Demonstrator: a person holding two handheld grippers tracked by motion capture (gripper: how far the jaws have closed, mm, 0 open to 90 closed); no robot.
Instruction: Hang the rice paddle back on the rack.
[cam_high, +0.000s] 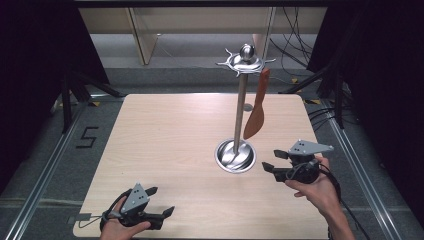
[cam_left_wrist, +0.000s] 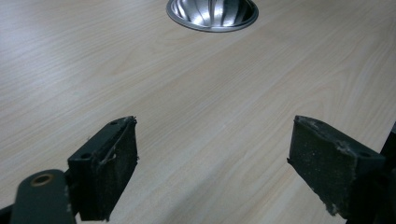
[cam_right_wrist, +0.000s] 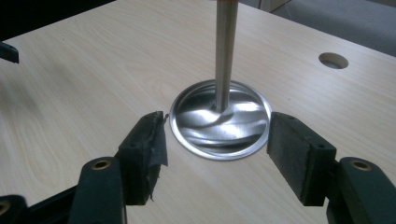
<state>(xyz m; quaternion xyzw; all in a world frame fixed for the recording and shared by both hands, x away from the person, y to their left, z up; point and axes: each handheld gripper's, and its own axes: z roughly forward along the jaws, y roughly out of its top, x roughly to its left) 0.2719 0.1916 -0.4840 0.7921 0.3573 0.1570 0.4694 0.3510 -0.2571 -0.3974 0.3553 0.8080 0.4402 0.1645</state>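
Steel stand base (cam_right_wrist: 219, 122) lay just ahead of the right gripper (cam_right_wrist: 217, 149), whose jaws gaped, empty, seemingly to steady it.

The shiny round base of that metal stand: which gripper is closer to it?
The right gripper is nearer, just beside the base, jaws open toward it. The left gripper sits farther off at the table's near edge, also open.

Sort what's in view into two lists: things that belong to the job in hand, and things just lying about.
In the job:
- stand, its base in front of the right gripper's open jaws
- spatula hanging from the stand

Lying about:
- left gripper, open, over bare table
- cables on the floor
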